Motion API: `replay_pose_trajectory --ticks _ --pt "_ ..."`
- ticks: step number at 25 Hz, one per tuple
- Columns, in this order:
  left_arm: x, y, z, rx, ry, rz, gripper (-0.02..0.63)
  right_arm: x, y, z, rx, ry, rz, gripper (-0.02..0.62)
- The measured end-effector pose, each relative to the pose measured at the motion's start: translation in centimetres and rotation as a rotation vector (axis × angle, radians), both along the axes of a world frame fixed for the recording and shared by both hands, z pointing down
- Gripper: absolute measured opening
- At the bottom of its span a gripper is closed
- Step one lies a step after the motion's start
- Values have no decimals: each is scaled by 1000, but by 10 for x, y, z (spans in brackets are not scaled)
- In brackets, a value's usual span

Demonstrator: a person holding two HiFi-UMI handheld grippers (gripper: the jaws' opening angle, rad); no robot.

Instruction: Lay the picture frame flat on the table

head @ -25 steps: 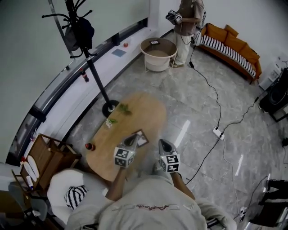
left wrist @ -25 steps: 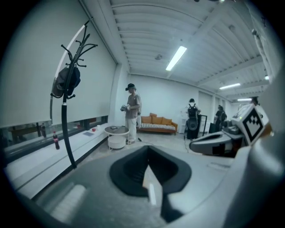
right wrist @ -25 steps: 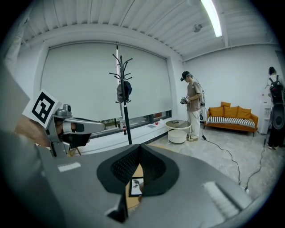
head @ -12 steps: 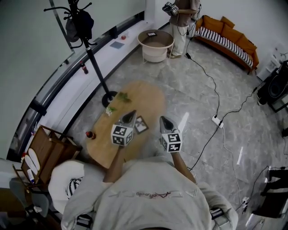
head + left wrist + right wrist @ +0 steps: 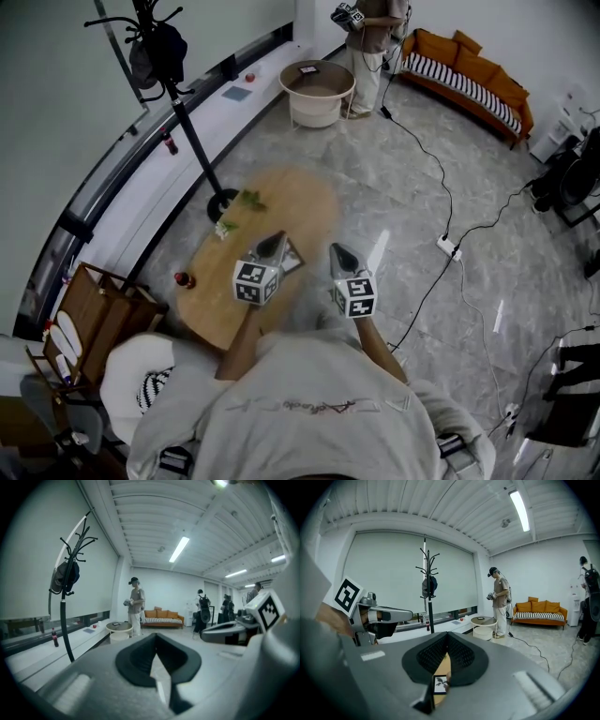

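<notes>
Hardly anything had moved in the last second: the view had pulled back a little, and both grippers stayed out in front, over the near side of the oval wooden table [image 5: 281,202]. The picture frame [image 5: 294,255] sat on that table, just beside the tip of the left gripper [image 5: 275,240] (standing or flat, I could not tell). It looked light, stiff and easy to break, so its top edge seemed the best place to pinch. The left jaws were pressed together on nothing. The right gripper [image 5: 335,250] pointed forward near the table's right edge, its jaws closed and empty too
</notes>
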State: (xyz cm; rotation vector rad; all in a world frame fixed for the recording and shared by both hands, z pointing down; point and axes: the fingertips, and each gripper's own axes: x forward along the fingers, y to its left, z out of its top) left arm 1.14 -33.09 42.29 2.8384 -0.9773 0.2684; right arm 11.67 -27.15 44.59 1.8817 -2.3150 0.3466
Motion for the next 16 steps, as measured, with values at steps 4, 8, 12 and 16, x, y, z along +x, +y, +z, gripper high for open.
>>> replay_pose_trajectory --ticks 4,8,12,16 --pt "4 5 3 -8 -7 12 2 3 5 2 -6 -5 10 6" --pt "5 12 7 -13 -14 19 2 3 12 6 -13 -9 15 6" --pt "2 13 9 -16 -11 19 2 0 11 2 -5 -13 17 6" --pt "-1 11 12 -24 -10 18 2 -4 6 -3 7 -4 16 6"
